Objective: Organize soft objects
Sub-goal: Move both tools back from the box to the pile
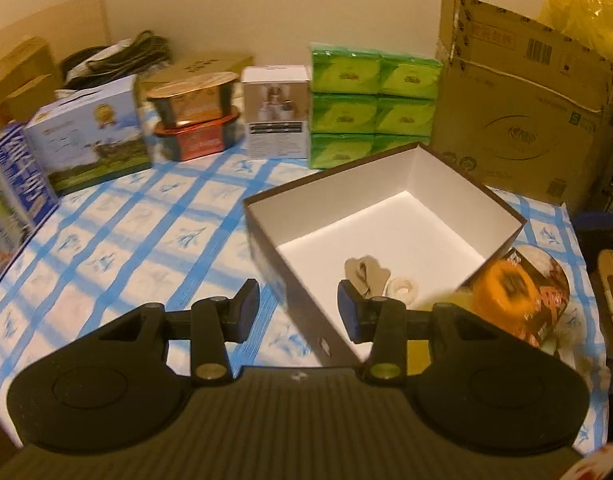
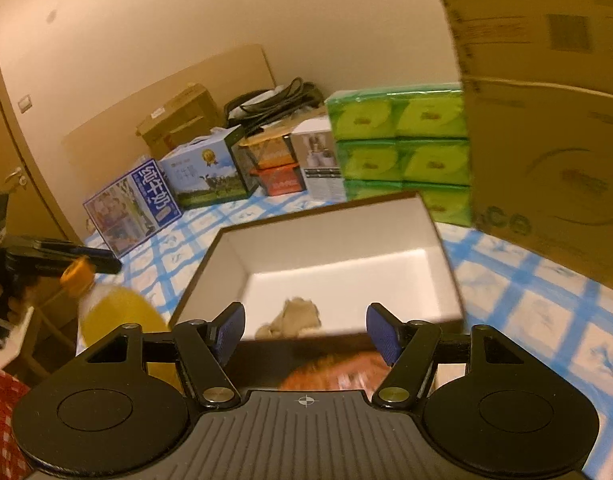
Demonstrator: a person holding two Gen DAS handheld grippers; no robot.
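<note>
An open brown box with a white inside stands on the blue-checked tablecloth. A beige soft bundle and a cream rolled piece lie in its near corner. My left gripper hovers open over the box's near left corner, with nothing between its pads. In the right wrist view the same box lies ahead with the beige bundle inside. My right gripper is open and empty, above the box's near rim.
Green tissue packs, a tall cardboard carton, a white box, stacked tins and milk cartons line the back. An orange pack sits beside the box. A yellow bottle stands at left.
</note>
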